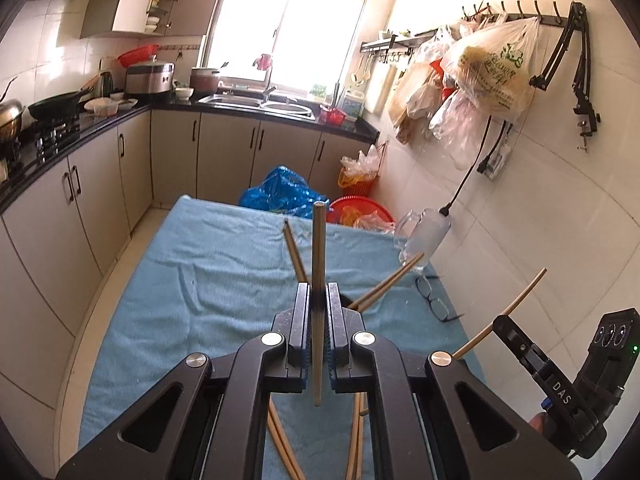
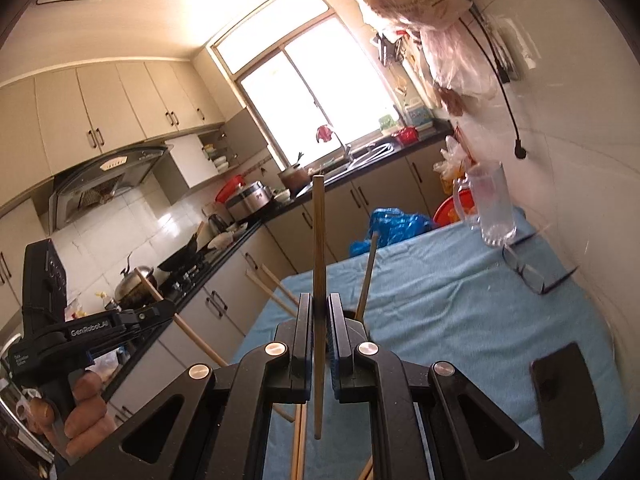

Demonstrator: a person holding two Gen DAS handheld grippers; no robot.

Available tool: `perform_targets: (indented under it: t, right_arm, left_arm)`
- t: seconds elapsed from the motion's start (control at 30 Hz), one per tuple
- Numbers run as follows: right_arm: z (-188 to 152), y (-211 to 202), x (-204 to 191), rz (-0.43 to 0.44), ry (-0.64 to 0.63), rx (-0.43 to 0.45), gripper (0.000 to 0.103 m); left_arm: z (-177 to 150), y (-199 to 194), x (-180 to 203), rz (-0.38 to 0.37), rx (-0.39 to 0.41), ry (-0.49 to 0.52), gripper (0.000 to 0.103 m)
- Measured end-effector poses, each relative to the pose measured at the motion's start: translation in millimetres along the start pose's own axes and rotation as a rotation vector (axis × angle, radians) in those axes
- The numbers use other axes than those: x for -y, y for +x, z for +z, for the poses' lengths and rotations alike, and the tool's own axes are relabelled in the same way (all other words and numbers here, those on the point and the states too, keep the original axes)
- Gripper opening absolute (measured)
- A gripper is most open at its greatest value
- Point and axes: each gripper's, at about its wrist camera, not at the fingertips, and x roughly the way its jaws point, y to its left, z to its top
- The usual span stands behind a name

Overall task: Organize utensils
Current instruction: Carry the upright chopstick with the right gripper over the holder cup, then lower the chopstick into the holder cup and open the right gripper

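Note:
In the left wrist view my left gripper (image 1: 319,292) is shut on one wooden chopstick (image 1: 319,248) that stands upright between its pads, above the blue towel (image 1: 200,280). Loose chopsticks (image 1: 386,285) lie on the towel under and beside it. At the right edge my right gripper (image 1: 502,322) holds another chopstick (image 1: 520,296). In the right wrist view my right gripper (image 2: 319,302) is shut on an upright chopstick (image 2: 319,240). A hand holds my left gripper (image 2: 160,312) at the left with its chopstick (image 2: 192,336). More chopsticks (image 2: 368,276) lie on the towel (image 2: 440,300).
A clear glass mug (image 1: 424,236) (image 2: 490,208) stands at the towel's far right by the tiled wall, with a pair of glasses (image 1: 434,300) (image 2: 528,276) in front of it. A flat black item (image 2: 566,400) lies near right. Kitchen cabinets and a counter (image 1: 100,132) run along the left.

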Motion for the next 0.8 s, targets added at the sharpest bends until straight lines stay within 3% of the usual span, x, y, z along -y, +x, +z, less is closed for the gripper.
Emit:
perform_targets:
  t: [0.53, 0.8]
  right_arm:
    - [58.6, 43.7, 0.9, -0.047, 0.030, 0.081, 0.007]
    - [58.8, 84.4, 15.0, -0.093, 0.048, 0.046, 0.007]
  left_arm:
    - [59.0, 29.6, -0.2, -0.021, 0.076, -0.046, 0.006]
    - [55.5, 78.1, -14.0, -0.003, 0.004, -0.078, 0.006]
